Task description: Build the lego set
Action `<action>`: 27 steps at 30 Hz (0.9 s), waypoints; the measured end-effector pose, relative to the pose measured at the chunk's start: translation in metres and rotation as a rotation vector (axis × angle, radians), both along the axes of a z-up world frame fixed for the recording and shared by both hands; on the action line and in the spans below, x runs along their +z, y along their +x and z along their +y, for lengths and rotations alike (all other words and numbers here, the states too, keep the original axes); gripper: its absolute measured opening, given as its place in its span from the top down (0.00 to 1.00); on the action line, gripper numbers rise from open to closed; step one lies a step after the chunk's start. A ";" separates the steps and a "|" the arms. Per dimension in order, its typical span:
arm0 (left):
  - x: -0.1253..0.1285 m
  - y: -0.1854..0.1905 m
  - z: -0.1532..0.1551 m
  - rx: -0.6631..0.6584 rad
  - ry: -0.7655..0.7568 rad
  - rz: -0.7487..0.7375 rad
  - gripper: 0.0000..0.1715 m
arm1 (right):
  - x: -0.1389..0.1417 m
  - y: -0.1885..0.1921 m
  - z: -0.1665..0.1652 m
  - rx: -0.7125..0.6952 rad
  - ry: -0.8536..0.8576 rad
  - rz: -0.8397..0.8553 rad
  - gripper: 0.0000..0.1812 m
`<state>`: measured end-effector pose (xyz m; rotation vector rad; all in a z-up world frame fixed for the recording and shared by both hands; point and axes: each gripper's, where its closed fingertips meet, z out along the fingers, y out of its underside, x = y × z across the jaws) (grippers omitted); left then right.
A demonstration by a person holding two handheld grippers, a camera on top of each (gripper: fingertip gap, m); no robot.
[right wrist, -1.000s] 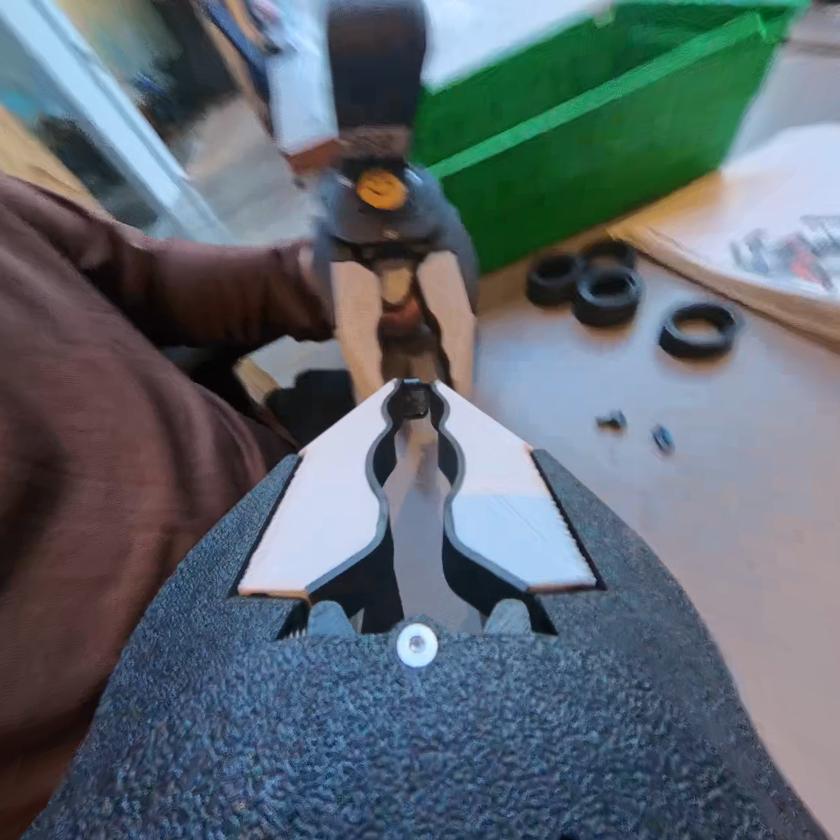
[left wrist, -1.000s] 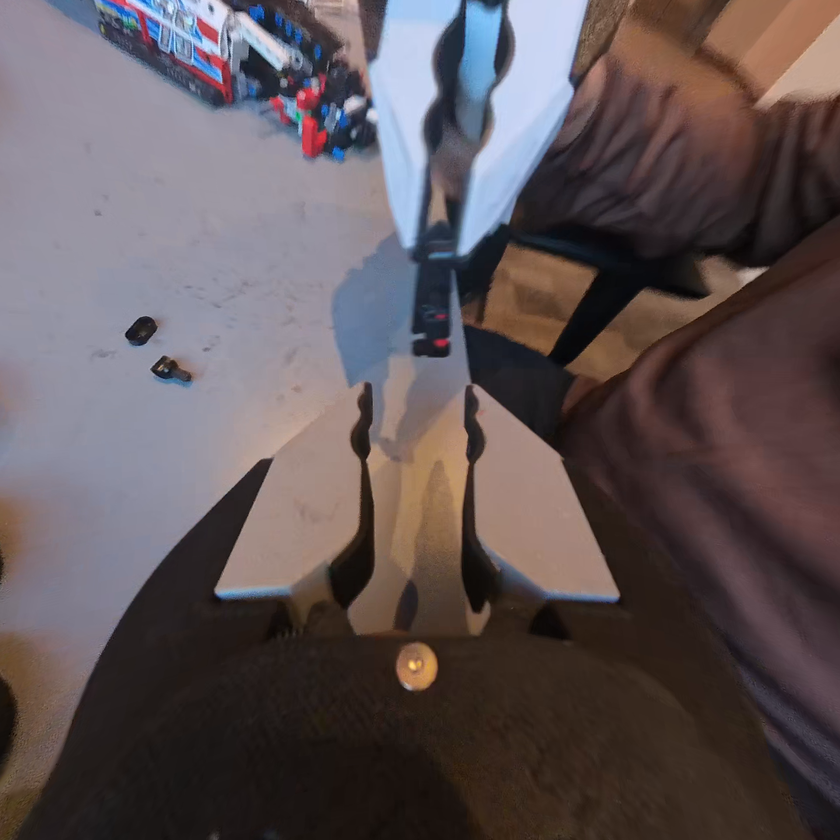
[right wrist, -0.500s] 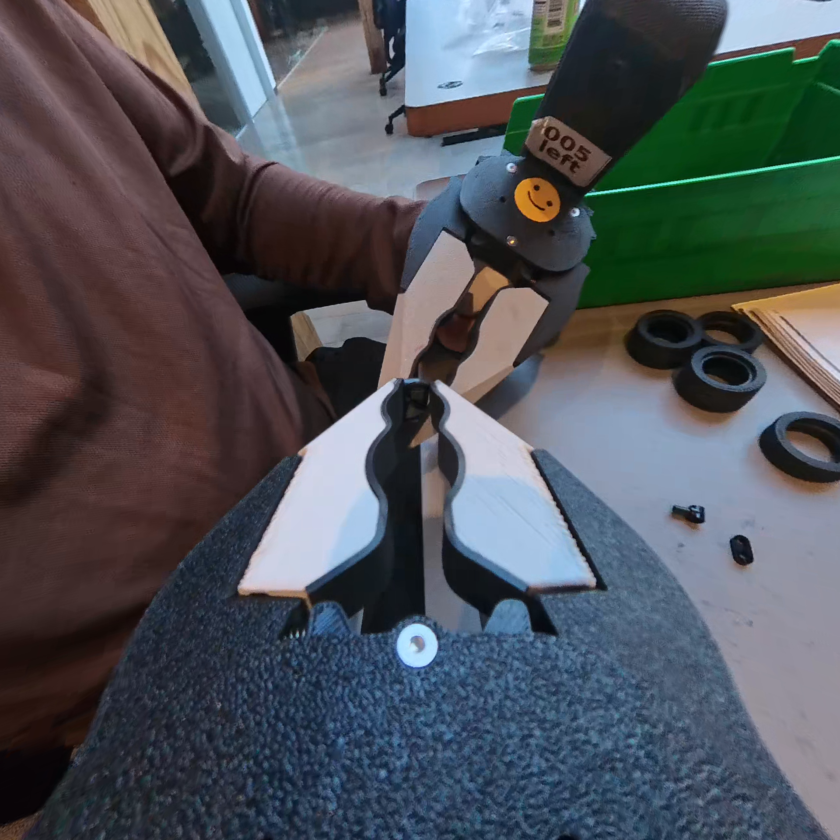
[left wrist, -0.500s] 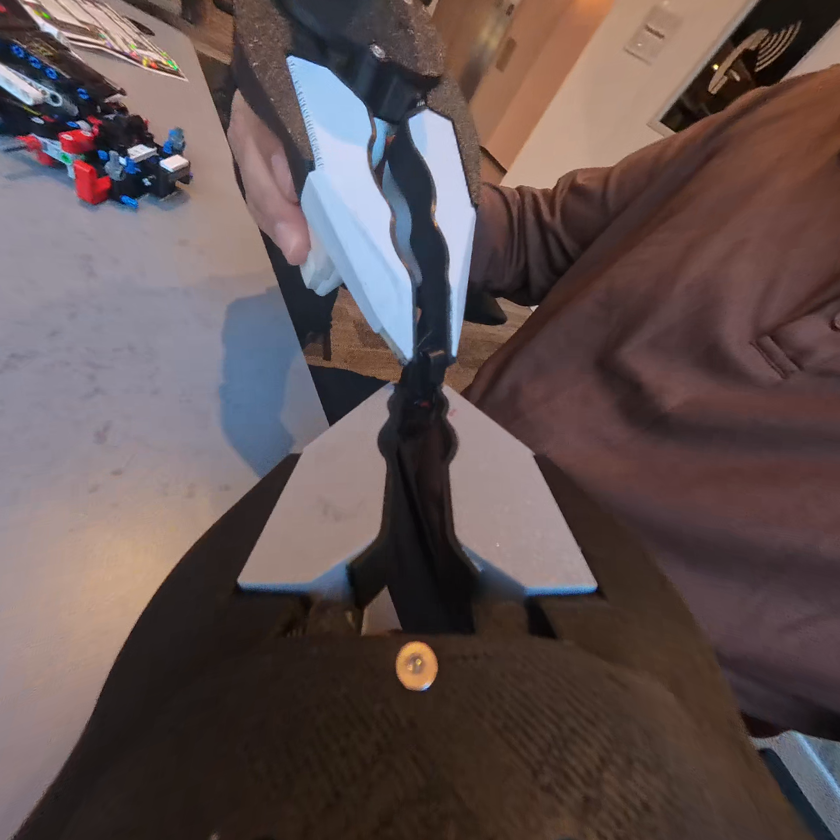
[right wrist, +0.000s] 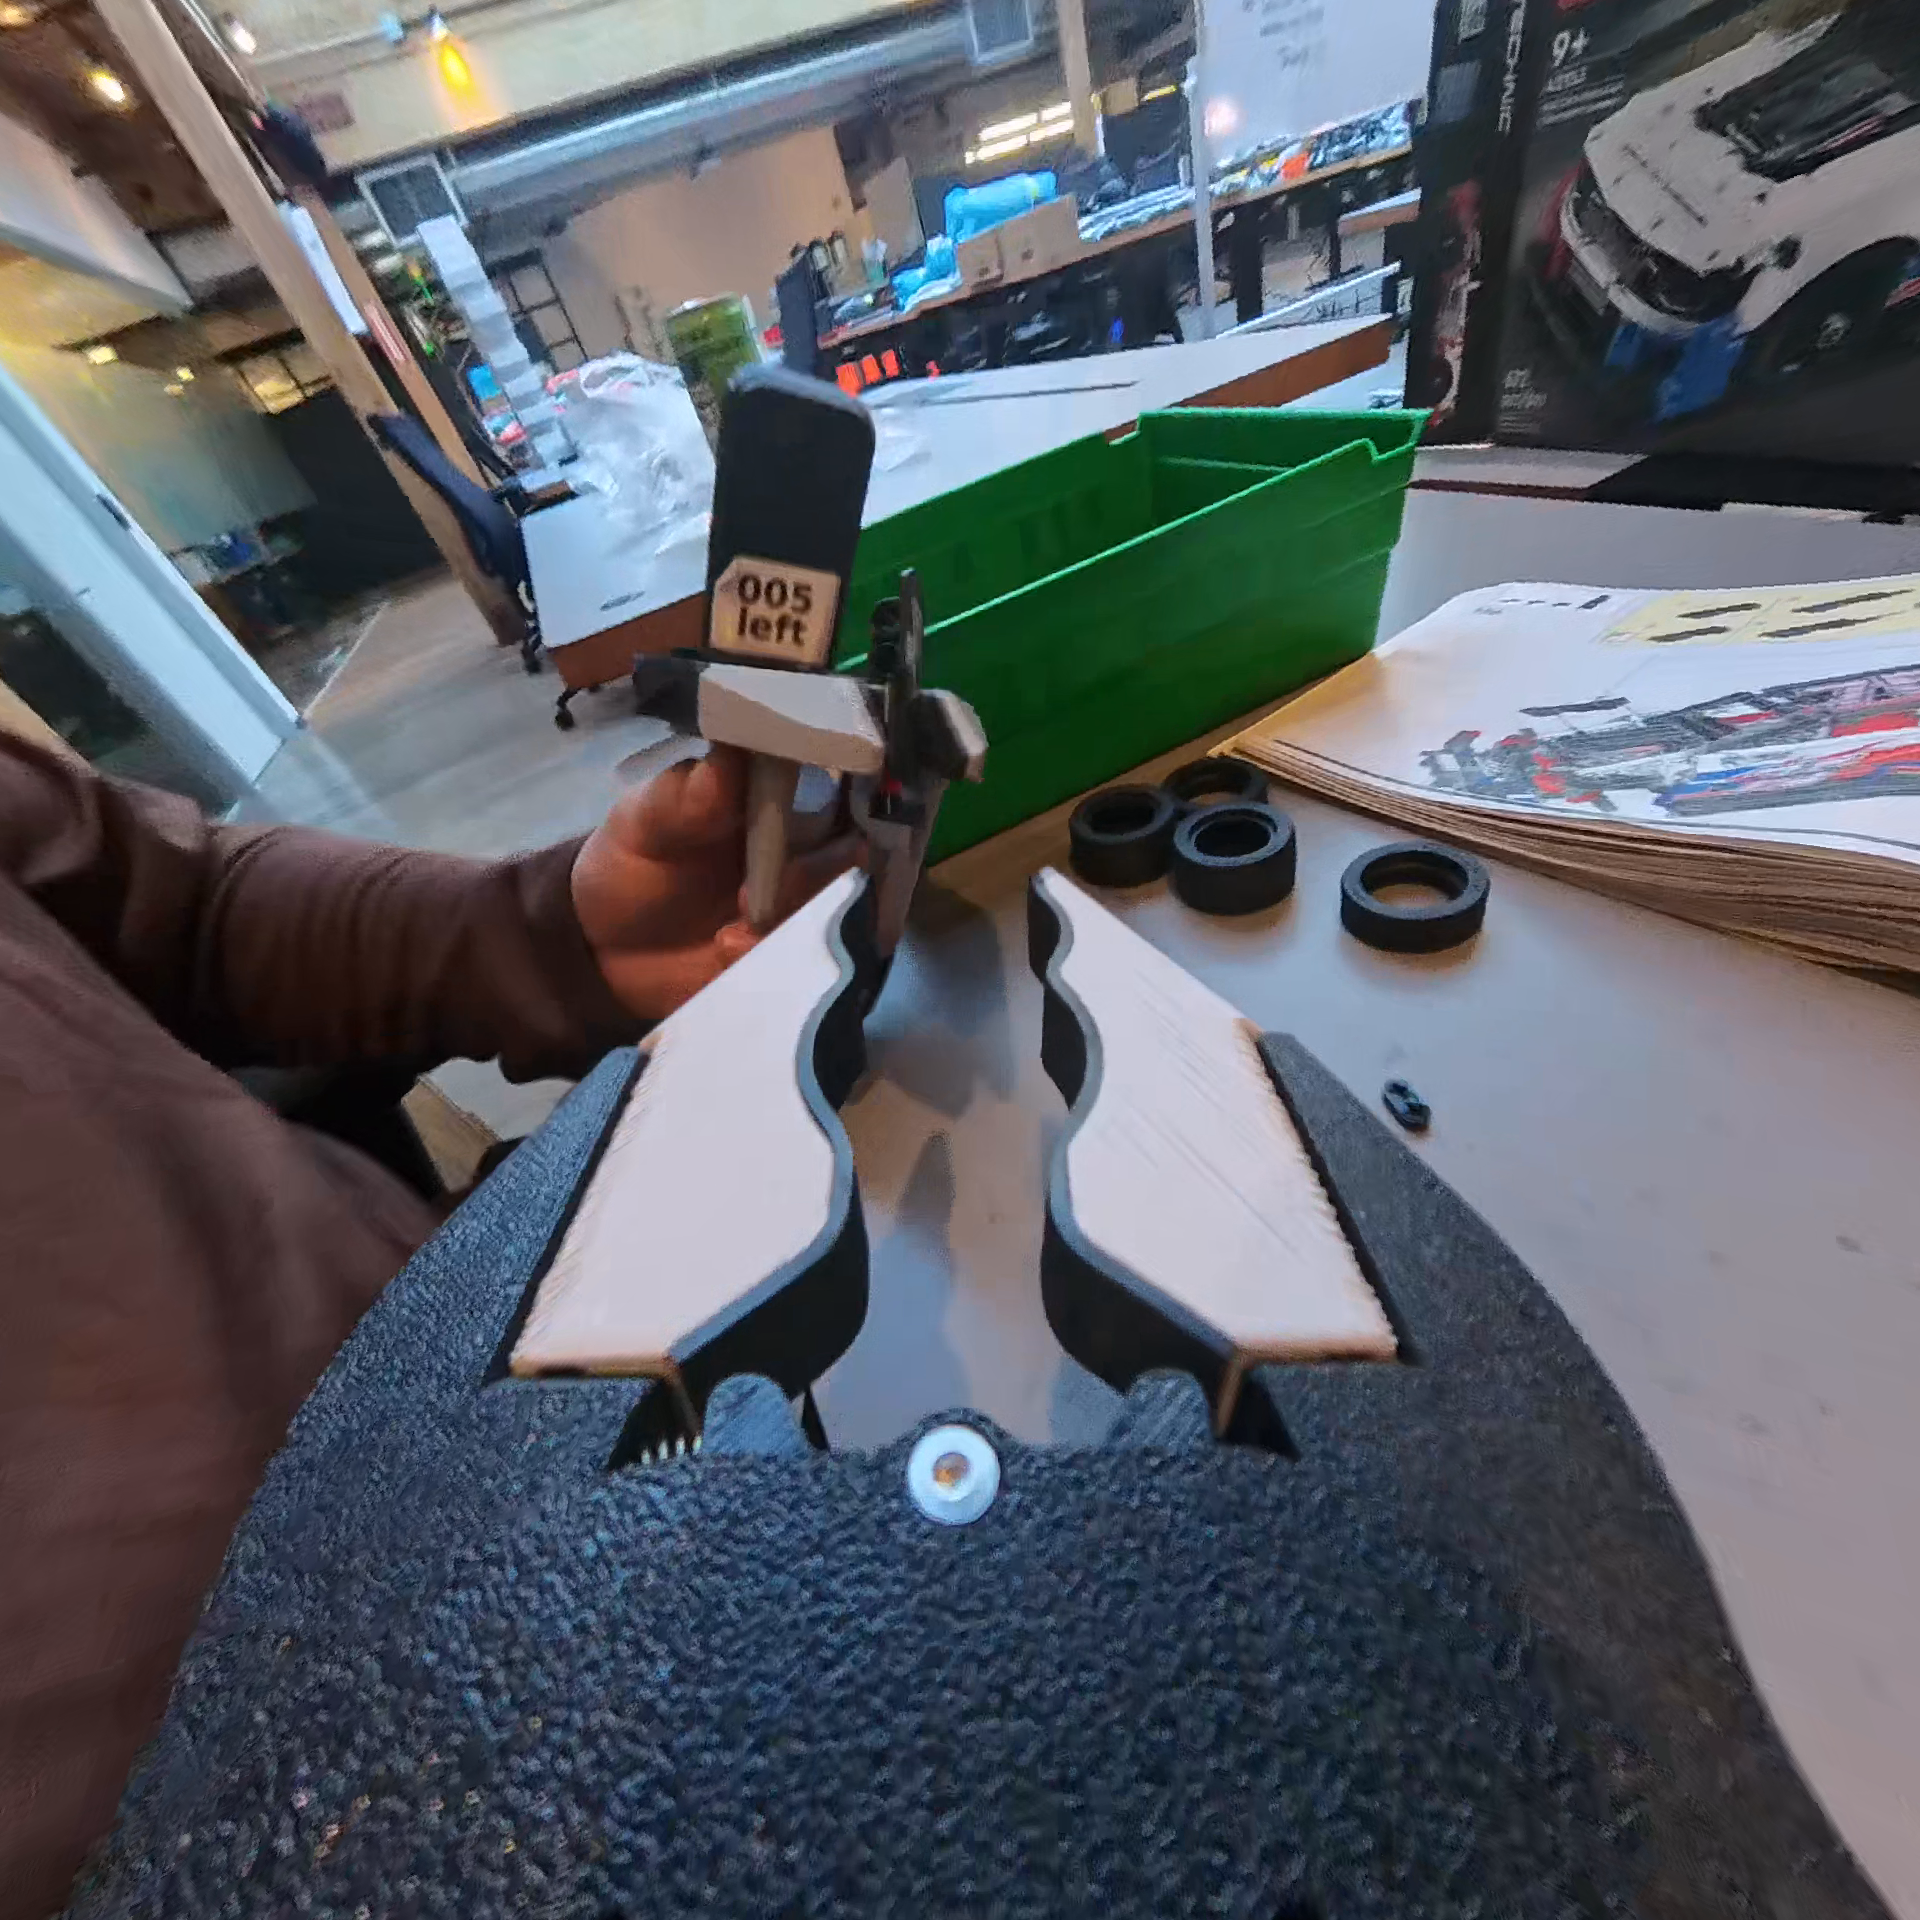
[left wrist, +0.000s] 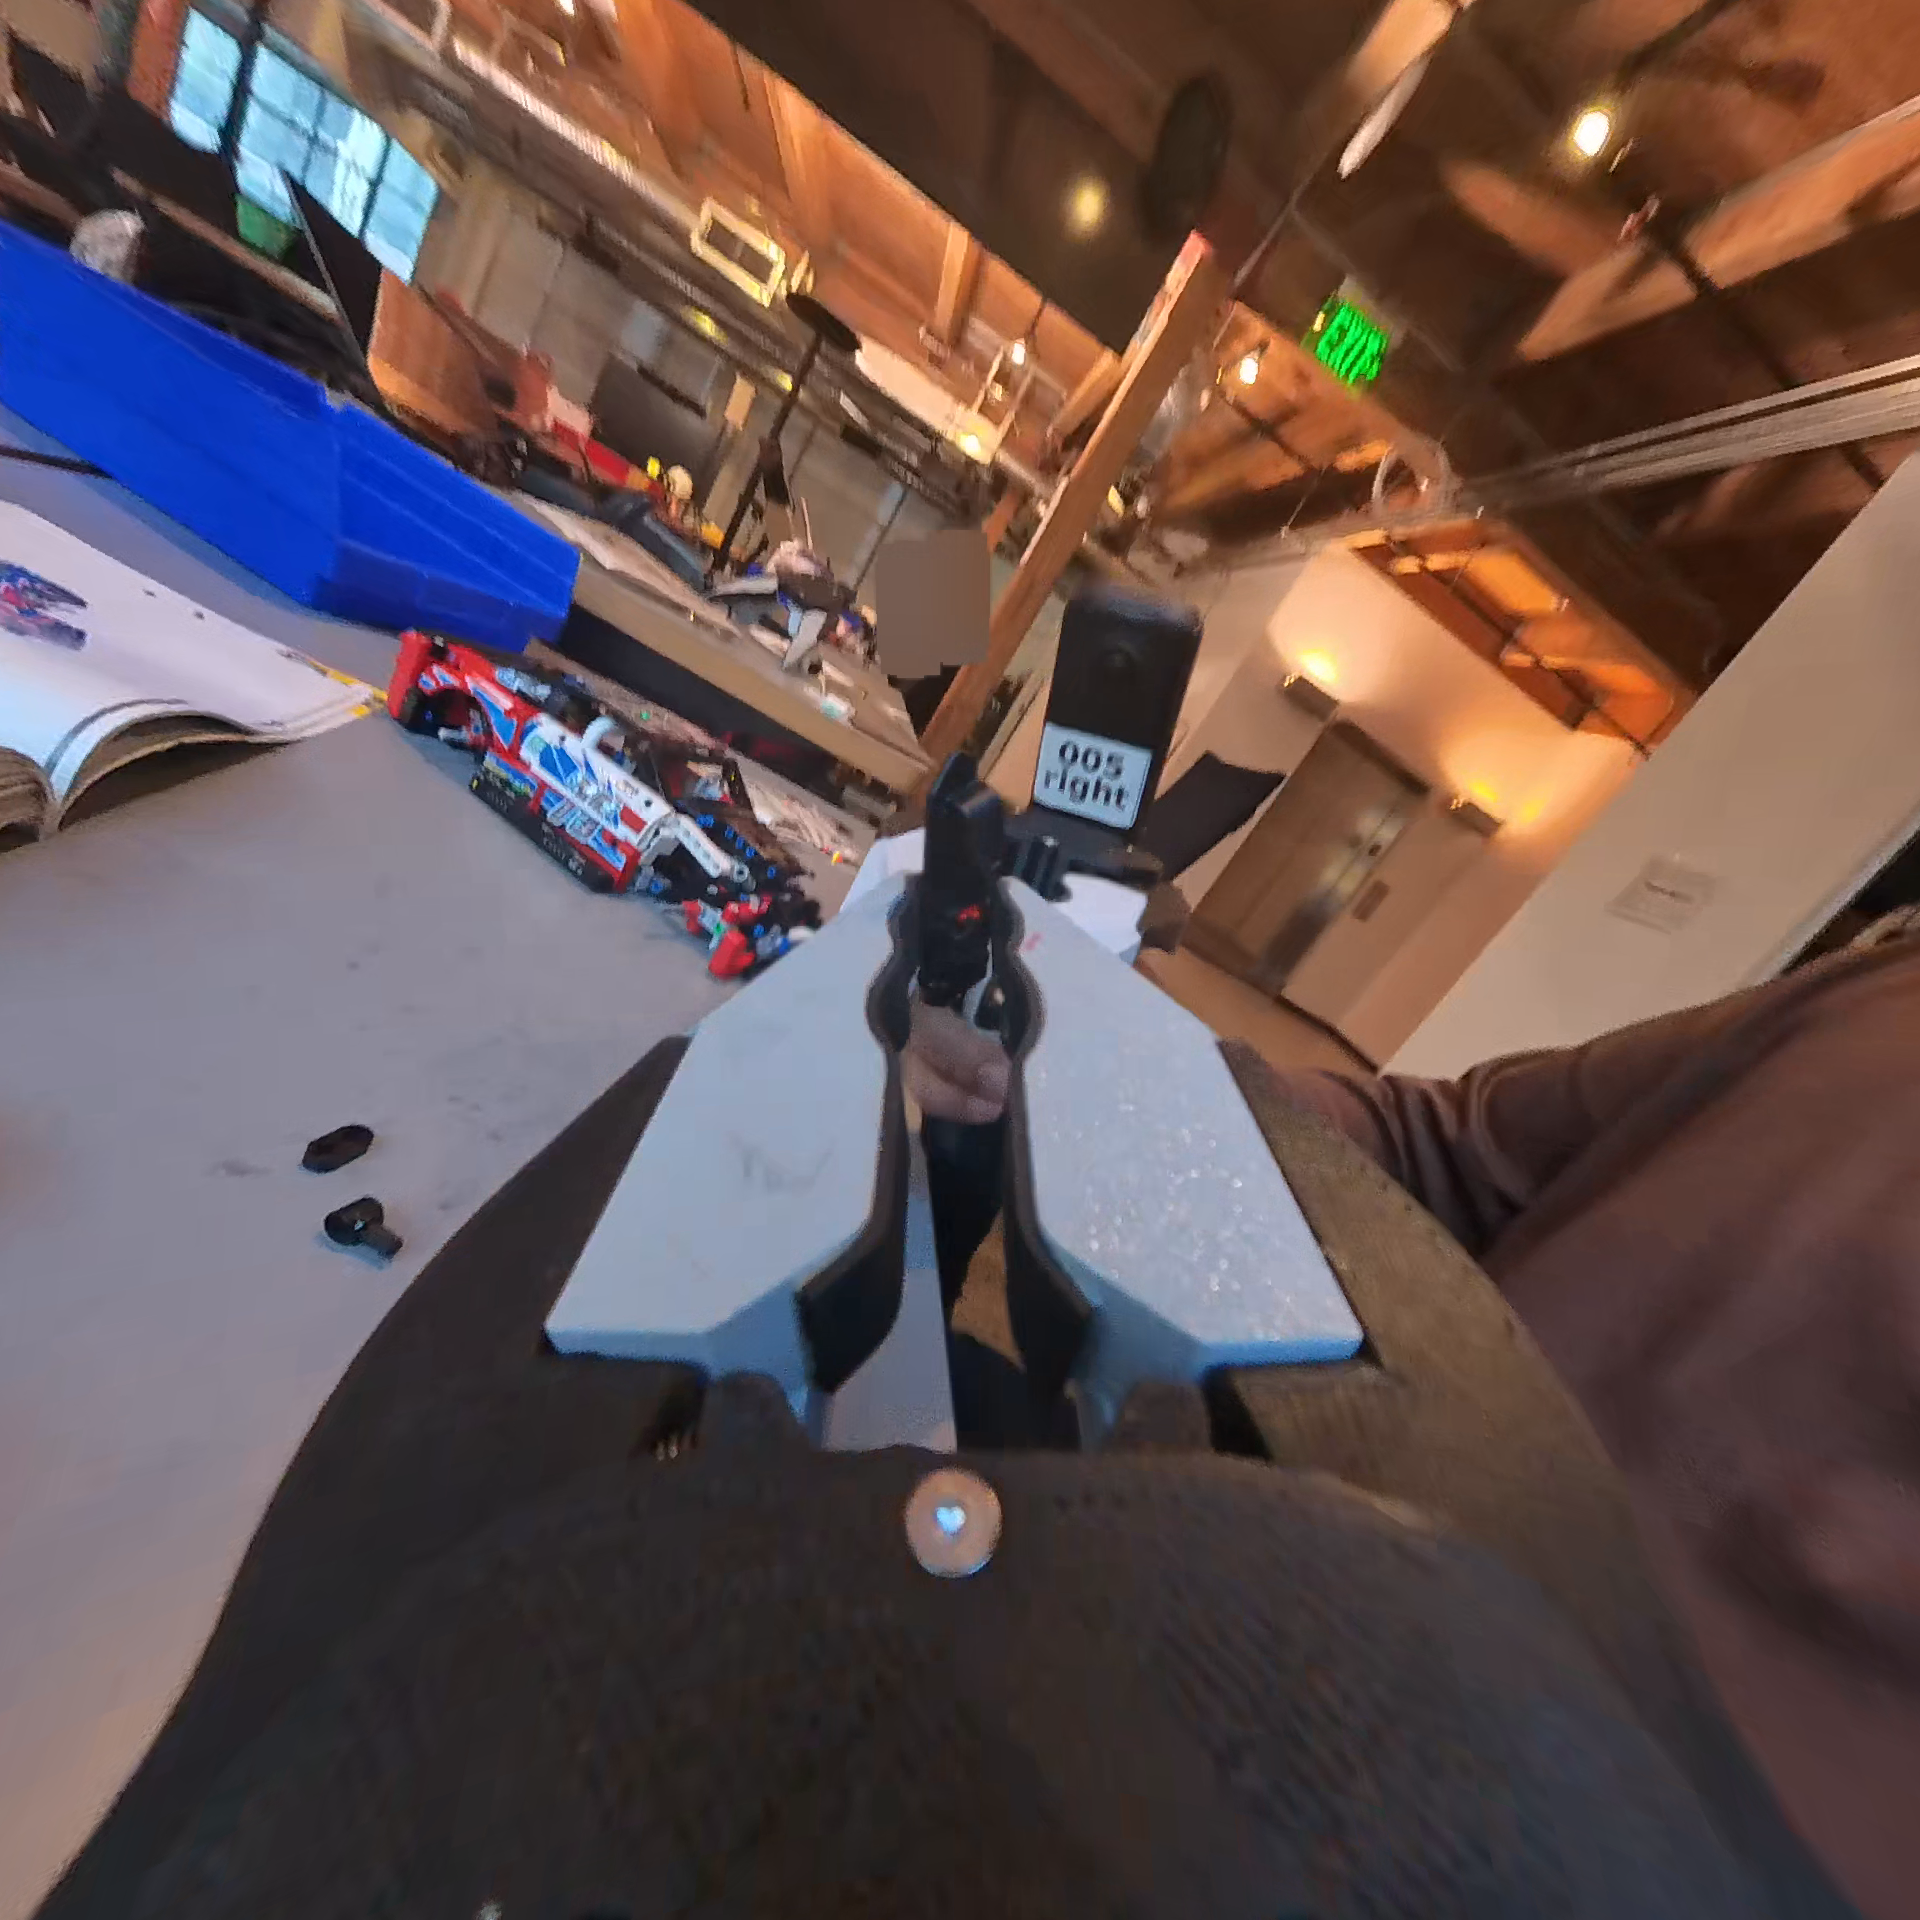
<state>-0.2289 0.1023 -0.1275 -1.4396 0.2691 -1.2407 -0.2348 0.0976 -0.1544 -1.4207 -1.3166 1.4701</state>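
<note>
Left gripper (left wrist: 951,940) is clamped on a thin black lego piece (left wrist: 954,883), holding it upright in the air near the table (left wrist: 312,987) edge; my right gripper (right wrist: 945,914) hangs just below it with fingers spread and nothing between them. The piece is gripped at a narrow section, so I judge it could twist or slip out if I bump it, and fall to the floor past the edge. Two small black pins (left wrist: 348,1184) lie loose on the table and could be knocked away. The car (left wrist: 603,800) sits well apart, by the booklet (left wrist: 135,665).
</note>
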 end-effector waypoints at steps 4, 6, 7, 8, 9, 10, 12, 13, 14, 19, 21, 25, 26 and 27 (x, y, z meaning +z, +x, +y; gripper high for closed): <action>0.005 -0.002 0.001 0.036 0.022 -0.066 0.94 | 0.008 -0.004 -0.009 0.018 -0.054 0.053 0.89; 0.003 0.002 0.001 0.035 0.017 -0.071 0.95 | 0.012 -0.005 -0.011 0.011 -0.072 0.075 0.90; 0.003 0.004 0.000 0.035 0.016 -0.077 0.95 | 0.012 -0.006 -0.011 0.012 -0.085 0.076 0.89; 0.002 0.006 0.000 0.039 0.015 -0.084 0.95 | 0.011 -0.007 -0.011 0.006 -0.089 0.076 0.89; 0.001 0.008 0.000 0.040 0.010 -0.087 0.95 | 0.012 -0.007 -0.011 -0.002 -0.085 0.088 0.91; 0.002 0.010 0.000 0.039 0.009 -0.093 0.95 | 0.013 -0.007 -0.010 -0.013 -0.074 0.099 0.94; 0.004 0.010 0.001 0.050 0.011 -0.109 0.95 | 0.016 -0.006 -0.010 -0.031 -0.052 0.112 0.94; 0.005 0.010 0.000 0.040 0.012 -0.109 0.95 | 0.016 -0.006 -0.011 -0.024 -0.046 0.112 0.95; 0.006 0.010 -0.001 0.027 0.008 -0.113 0.95 | 0.014 -0.005 -0.013 -0.011 -0.043 0.099 0.95; 0.011 -0.003 -0.012 -0.020 0.038 0.017 0.89 | 0.000 0.003 -0.016 0.068 -0.044 -0.002 0.96; 0.005 -0.003 -0.020 -0.063 0.038 0.156 0.88 | -0.007 0.008 -0.021 0.122 -0.038 -0.056 0.96; -0.025 0.005 -0.036 -0.188 -0.014 0.453 0.74 | -0.022 0.014 -0.030 0.198 -0.004 -0.152 0.96; -0.034 0.006 -0.038 -0.198 -0.017 0.525 0.74 | -0.026 0.015 -0.033 0.216 0.006 -0.171 0.96; -0.041 0.008 -0.040 -0.214 -0.014 0.577 0.77 | -0.029 0.016 -0.036 0.233 0.016 -0.188 0.96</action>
